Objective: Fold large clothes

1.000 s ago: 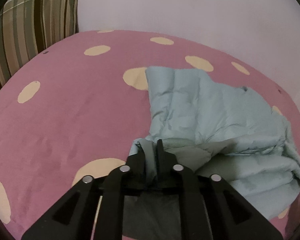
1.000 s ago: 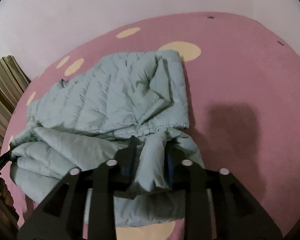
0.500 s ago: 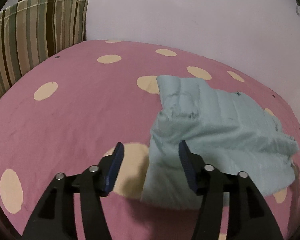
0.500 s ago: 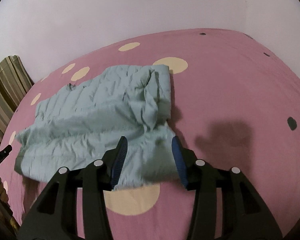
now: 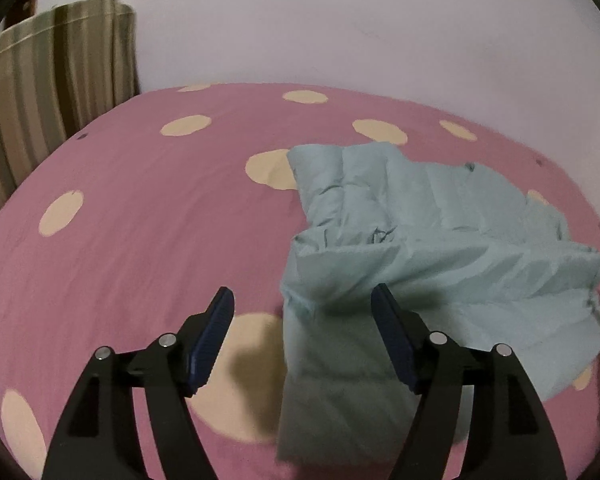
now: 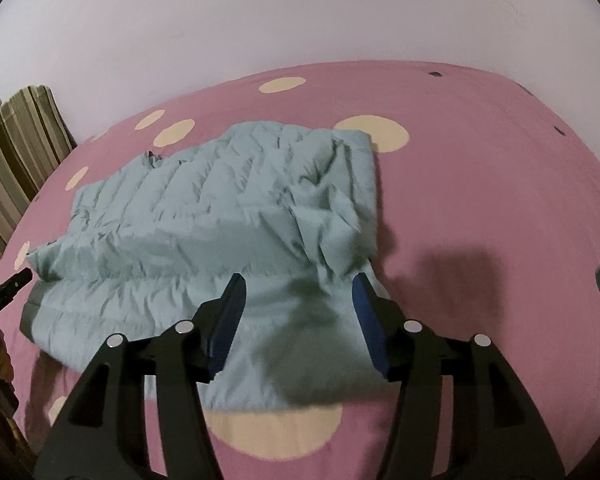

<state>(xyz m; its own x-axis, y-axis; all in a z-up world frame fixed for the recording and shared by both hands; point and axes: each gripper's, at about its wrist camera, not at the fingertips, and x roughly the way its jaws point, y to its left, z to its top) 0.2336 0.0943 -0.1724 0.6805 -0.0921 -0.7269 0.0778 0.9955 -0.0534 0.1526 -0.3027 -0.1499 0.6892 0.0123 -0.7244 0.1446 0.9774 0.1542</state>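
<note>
A: Where is the garment relative to the tools?

B: The pale blue quilted jacket point(image 5: 440, 240) lies folded over on the pink bedsheet point(image 5: 140, 220) with cream dots. In the left wrist view the left gripper point(image 5: 302, 304) sits over the jacket's near left corner; its jaws have just been opening and stand spread, with cloth between them but touching neither blue pad.

A: And the other one?

B: The right gripper point(image 6: 298, 290) is over the jacket's near right edge point(image 6: 220, 220). Its jaws have also just been opening and are spread apart, with fabric below the gap and no pinch that I can see.

A: What else is around?

B: A striped cushion point(image 5: 56, 92) stands at the far left against the pale wall point(image 5: 340, 20). In the right wrist view the black tip of the left gripper point(image 6: 8, 288) shows just beside the jacket's left end. The right tool casts a shadow on the sheet to the jacket's right.

A: Anything in the way?

B: Only the jacket's own puffed fold, raised across its middle.
</note>
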